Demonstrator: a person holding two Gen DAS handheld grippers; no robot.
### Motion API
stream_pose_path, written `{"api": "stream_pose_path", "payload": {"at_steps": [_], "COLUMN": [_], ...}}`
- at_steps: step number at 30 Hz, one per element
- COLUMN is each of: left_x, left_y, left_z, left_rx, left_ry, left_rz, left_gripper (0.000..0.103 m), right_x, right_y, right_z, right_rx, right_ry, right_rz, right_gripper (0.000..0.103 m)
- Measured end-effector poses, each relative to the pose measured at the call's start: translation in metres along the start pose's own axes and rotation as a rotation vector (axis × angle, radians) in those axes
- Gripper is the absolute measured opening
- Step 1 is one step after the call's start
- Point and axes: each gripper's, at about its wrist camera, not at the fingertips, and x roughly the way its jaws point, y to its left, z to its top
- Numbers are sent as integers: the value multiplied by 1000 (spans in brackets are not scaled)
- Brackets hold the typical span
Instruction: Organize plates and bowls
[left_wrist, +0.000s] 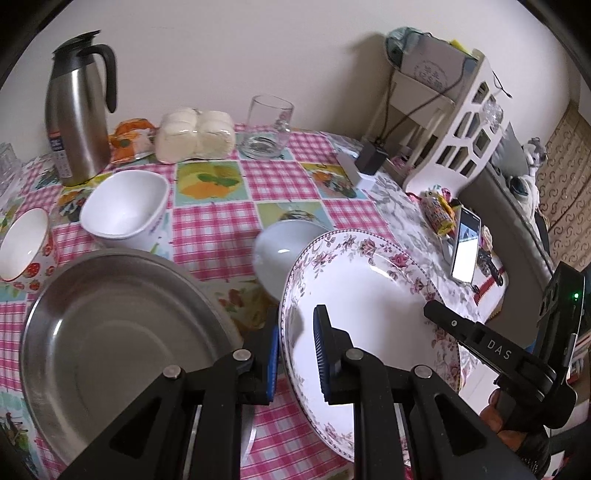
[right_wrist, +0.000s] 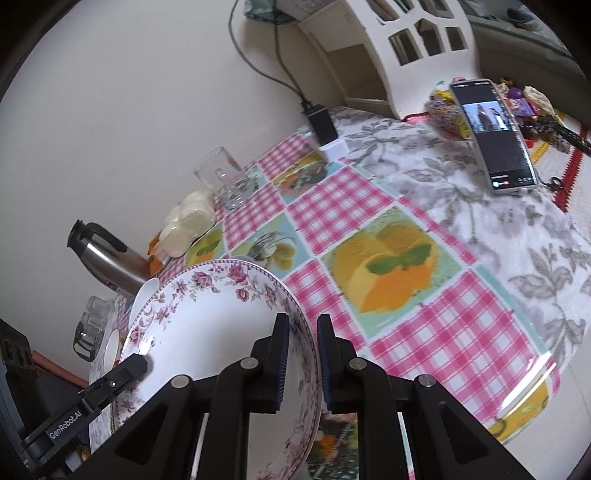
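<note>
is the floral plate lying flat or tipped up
Tipped up: the floral plate stands steeply on edge, its rim between the fingers of both the left gripper and right gripper.

We see the plain white bowl (left_wrist: 275, 254) only in part, its near side hidden behind the floral plate (left_wrist: 369, 295). The strawberry bowl (left_wrist: 26, 251) is cut off by the left edge, and the phone's (right_wrist: 493, 134) screen content is too small for us to read.

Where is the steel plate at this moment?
In the left wrist view, the steel plate lies on the checked tablecloth at lower left, beside the floral plate and near the strawberry bowl.
</note>
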Motion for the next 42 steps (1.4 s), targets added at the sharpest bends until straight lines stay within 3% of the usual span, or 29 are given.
{"api": "stream_pose_path", "payload": {"at_steps": [30, 42], "left_x": [-56, -55], "left_y": [137, 187], "left_z": [3, -10], "left_rx": [-231, -337], "left_ry": [-65, -10], "left_rz": [84, 127], "left_gripper": [18, 18], "right_x": [47, 71], "right_y": [127, 162], "right_z": [-46, -72], "right_rx": [-128, -187], "right_ry": [88, 151], "right_rz": [111, 127], "right_gripper": [17, 17]}}
